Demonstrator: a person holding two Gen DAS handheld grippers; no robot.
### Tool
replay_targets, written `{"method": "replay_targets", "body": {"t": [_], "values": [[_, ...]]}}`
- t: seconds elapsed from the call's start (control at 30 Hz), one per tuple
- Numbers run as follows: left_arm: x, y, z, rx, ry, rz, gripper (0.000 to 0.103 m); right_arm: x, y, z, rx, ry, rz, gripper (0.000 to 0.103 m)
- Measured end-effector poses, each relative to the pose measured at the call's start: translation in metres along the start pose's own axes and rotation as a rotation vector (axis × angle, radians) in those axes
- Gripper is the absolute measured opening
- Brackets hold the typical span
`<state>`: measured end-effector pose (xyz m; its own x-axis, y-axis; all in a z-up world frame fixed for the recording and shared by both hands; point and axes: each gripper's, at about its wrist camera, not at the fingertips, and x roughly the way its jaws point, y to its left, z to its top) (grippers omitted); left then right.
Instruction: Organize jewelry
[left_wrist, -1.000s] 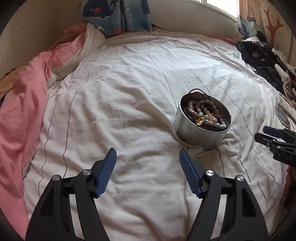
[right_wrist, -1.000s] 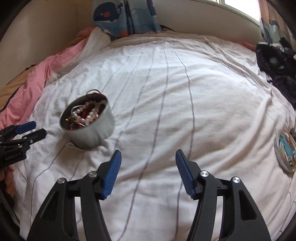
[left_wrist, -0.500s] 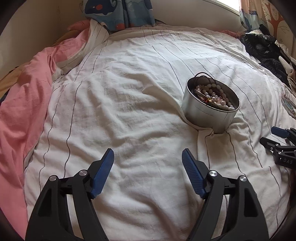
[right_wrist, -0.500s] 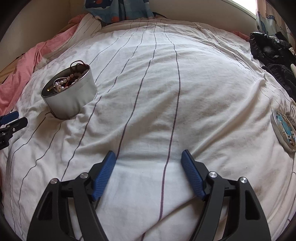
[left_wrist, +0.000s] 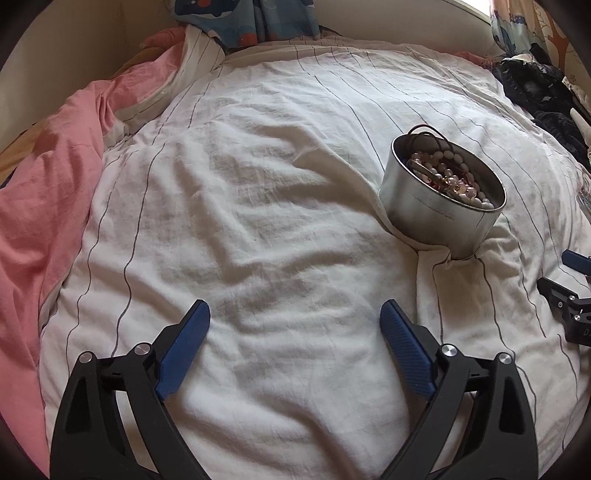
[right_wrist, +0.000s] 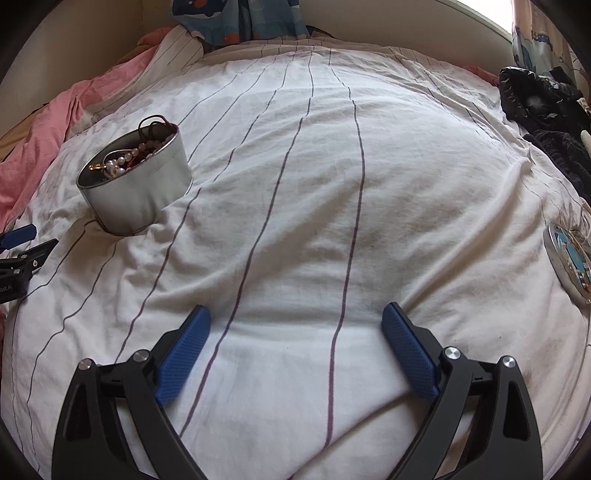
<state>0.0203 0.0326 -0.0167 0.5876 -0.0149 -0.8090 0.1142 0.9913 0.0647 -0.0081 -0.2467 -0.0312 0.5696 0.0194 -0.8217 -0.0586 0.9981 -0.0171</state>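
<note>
1. My left gripper (left_wrist: 294, 317) has its blue pads spread wide w/ nothing between them, low over the white striped duvet (left_wrist: 258, 206).
2. My right gripper (right_wrist: 295, 323) is the same: fingers released, wide gap, only duvet under it.
3. Round metal tin (left_wrist: 441, 201) sits on the duvet, ahead and to the right in left cam; in right cam it's far left, ahead of the pads. It's pressed into the fabric and leans a bit.
4. Tin is full of jewelry (left_wrist: 448, 177): pearl beads, some red bits, a gold piece; a dark loop sticks up over the far rim. Can't sort out individual pieces.
5. Tin is well apart from both grippers, nothing touching it.
6. Tin lid (right_wrist: 570, 262) w/ blue printed picture lies on the duvet at the right edge of right cam, well apart from the tin.
7. Each cam catches the other gripper's tips at frame edge, between cams and tin side.
8. Pink blanket (left_wrist: 40, 192) bunched along the left; dark clothes (right_wrist: 543, 107) piled far right; whale-print fabric (left_wrist: 251, 18) at the far end.
</note>
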Motion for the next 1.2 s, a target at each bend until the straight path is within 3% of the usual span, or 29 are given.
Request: {"method": "replay_targets", "body": {"t": [0.43, 0.67, 1.2], "values": [[0.005, -0.006, 0.002, 0.000, 0.011, 0.010, 0.096, 0.002, -0.002, 0.001, 0.019, -0.010, 0.018, 0.095], [0.005, -0.003, -0.003, -0.066, 0.026, -0.019, 0.096, -0.004, 0.000, -0.005, 0.058, -0.002, 0.019, 0.096], [0.010, -0.004, -0.009, -0.059, 0.014, -0.007, 0.096, -0.013, 0.011, -0.017, 0.069, -0.021, -0.039, 0.096]]}}
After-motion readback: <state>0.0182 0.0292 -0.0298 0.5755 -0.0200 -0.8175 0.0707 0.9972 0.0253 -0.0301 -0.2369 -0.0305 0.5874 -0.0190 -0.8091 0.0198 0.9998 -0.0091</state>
